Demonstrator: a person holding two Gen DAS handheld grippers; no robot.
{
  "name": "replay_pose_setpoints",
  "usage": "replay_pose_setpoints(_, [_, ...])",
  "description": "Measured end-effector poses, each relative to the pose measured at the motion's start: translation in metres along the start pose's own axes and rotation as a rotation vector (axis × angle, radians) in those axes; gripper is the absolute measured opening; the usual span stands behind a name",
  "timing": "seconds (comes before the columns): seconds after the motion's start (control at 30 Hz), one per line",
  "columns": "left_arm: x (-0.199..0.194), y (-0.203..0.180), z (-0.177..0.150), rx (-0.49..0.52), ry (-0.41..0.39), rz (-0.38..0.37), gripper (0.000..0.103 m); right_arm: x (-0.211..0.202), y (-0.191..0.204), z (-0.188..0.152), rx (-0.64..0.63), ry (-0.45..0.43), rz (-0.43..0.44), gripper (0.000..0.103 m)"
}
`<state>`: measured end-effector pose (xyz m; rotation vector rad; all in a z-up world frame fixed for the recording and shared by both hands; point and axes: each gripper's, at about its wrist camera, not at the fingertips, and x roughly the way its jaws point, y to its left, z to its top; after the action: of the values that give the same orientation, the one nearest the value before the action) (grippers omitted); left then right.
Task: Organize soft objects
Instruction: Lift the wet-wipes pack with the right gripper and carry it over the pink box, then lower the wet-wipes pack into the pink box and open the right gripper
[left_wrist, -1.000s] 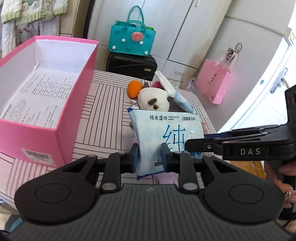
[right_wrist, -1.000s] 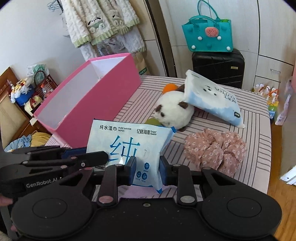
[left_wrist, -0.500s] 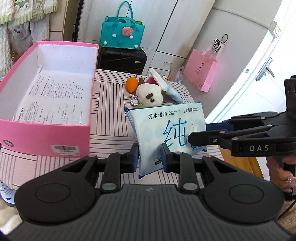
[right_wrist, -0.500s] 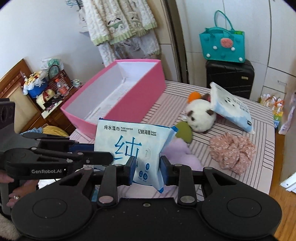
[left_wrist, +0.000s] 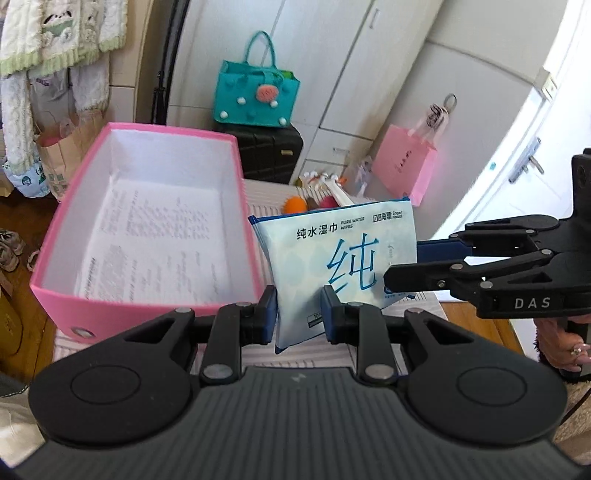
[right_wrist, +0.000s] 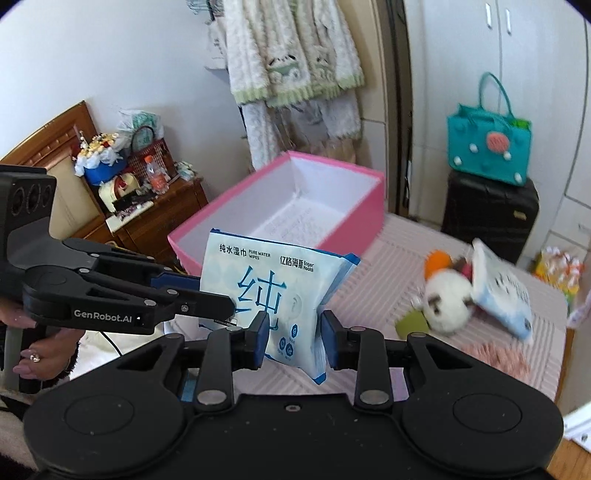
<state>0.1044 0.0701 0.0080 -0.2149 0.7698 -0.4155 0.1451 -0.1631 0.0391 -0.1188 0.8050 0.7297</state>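
Both grippers hold one pack of wet wipes in the air, upright, with its printed face toward the cameras. The left gripper is clamped on the pack's lower left corner, its blue pads pressing either side of the thin edge. It points forward and downward over the striped table.

The right gripper takes the pack's lower right part between its pads. Its jaws have just been opening, with the pack between them, though both pads look to be in contact with the wrapper. In the left wrist view this gripper reaches in from the right edge, its fingers lying nearly level and its tips over the pack's right side; a hand with a ring grips its handle below. In the right wrist view the left gripper enters from the left in the same way, held by a hand at the bottom left.

The pack hangs just beside the open pink box, near its right wall and above the table. The box interior is white, with a printed sheet on its floor. Farther back on the table lie a white plush toy, a second tissue pack leaning on it, and a pink floral scrunchie.
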Motion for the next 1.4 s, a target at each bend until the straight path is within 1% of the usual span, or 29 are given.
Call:
replay_pose_setpoints(0.17, [0.005, 0.033, 0.025, -0.045, -0.036, 0.008, 0.024, 0.021, 0.007, 0.033, -0.061, -0.04, -0.002, 0.037])
replay_pose_setpoints(0.23, [0.011, 0.048, 0.035, -0.08, -0.054, 0.016, 0.024, 0.032, 0.005, 0.046, -0.069, -0.051, 0.0, 0.033])
replay_pose_setpoints(0.27, [0.015, 0.056, 0.038, -0.099, -0.068, 0.023, 0.024, 0.038, 0.002, 0.053, -0.052, -0.054, 0.015, 0.03])
replay_pose_setpoints(0.3, [0.019, 0.066, 0.042, -0.132, -0.083, 0.029, 0.025, 0.044, -0.003, 0.06, -0.038, -0.063, 0.034, 0.021])
replay_pose_setpoints(0.33, [0.024, 0.075, 0.045, -0.162, -0.09, 0.031, 0.025, 0.051, -0.006, 0.066, -0.028, -0.074, 0.036, 0.017])
replay_pose_setpoints(0.43, [0.045, 0.096, 0.059, -0.207, -0.082, 0.06, 0.025, 0.075, -0.016, 0.084, -0.012, -0.076, 0.064, 0.016])
replay_pose_setpoints(0.47, [0.053, 0.102, 0.064, -0.216, -0.073, 0.077, 0.025, 0.083, -0.019, 0.089, -0.003, -0.074, 0.065, 0.016])
replay_pose_setpoints(0.53, [0.073, 0.114, 0.077, -0.236, -0.029, 0.111, 0.024, 0.105, -0.024, 0.099, -0.019, -0.055, 0.052, 0.016])
replay_pose_setpoints(0.67, [0.116, 0.143, 0.1, -0.303, 0.079, 0.167, 0.024, 0.152, -0.029, 0.117, -0.029, 0.004, 0.003, 0.016])
replay_pose_setpoints(0.73, [0.137, 0.155, 0.108, -0.321, 0.129, 0.196, 0.023, 0.173, -0.032, 0.127, -0.026, 0.033, -0.004, 0.016])
replay_pose_setpoints(0.77, [0.146, 0.159, 0.11, -0.332, 0.15, 0.193, 0.021, 0.182, -0.034, 0.13, -0.019, 0.047, -0.004, 0.016])
replay_pose_setpoints(0.8, [0.155, 0.164, 0.112, -0.349, 0.179, 0.163, 0.021, 0.19, -0.035, 0.133, -0.014, 0.063, 0.008, 0.016])
replay_pose_setpoints(0.83, [0.163, 0.167, 0.114, -0.37, 0.218, 0.141, 0.021, 0.201, -0.038, 0.135, 0.006, 0.093, 0.05, 0.016])
replay_pose_setpoints(0.87, [0.168, 0.167, 0.113, -0.376, 0.243, 0.137, 0.016, 0.209, -0.04, 0.136, 0.035, 0.119, 0.068, 0.016])
replay_pose_setpoints(0.9, [0.171, 0.165, 0.114, -0.365, 0.238, 0.163, 0.016, 0.215, -0.038, 0.135, 0.032, 0.131, 0.057, 0.016])
replay_pose_setpoints(0.93, [0.172, 0.163, 0.114, -0.34, 0.223, 0.184, 0.017, 0.217, -0.035, 0.134, 0.007, 0.129, 0.025, 0.016])
replay_pose_setpoints(0.97, [0.173, 0.164, 0.115, -0.338, 0.221, 0.193, 0.017, 0.218, -0.034, 0.134, -0.002, 0.122, 0.011, 0.016])
replay_pose_setpoints(1.0, [0.172, 0.167, 0.115, -0.359, 0.222, 0.182, 0.017, 0.218, -0.037, 0.135, 0.019, 0.124, 0.026, 0.016])
replay_pose_setpoints(1.07, [0.172, 0.17, 0.115, -0.369, 0.227, 0.159, 0.017, 0.218, -0.041, 0.137, 0.033, 0.134, 0.042, 0.016])
replay_pose_setpoints(1.17, [0.17, 0.169, 0.114, -0.351, 0.21, 0.175, 0.017, 0.218, -0.042, 0.137, 0.012, 0.145, -0.01, 0.016])
replay_pose_setpoints(1.3, [0.175, 0.174, 0.114, -0.352, 0.222, 0.173, 0.017, 0.226, -0.038, 0.137, -0.047, 0.154, -0.108, 0.015])
replay_pose_setpoints(1.37, [0.176, 0.173, 0.113, -0.337, 0.217, 0.193, 0.017, 0.233, -0.033, 0.138, -0.095, 0.162, -0.18, 0.015])
replay_pose_setpoints(1.4, [0.175, 0.172, 0.112, -0.32, 0.213, 0.202, 0.017, 0.237, -0.031, 0.137, -0.121, 0.173, -0.218, 0.017])
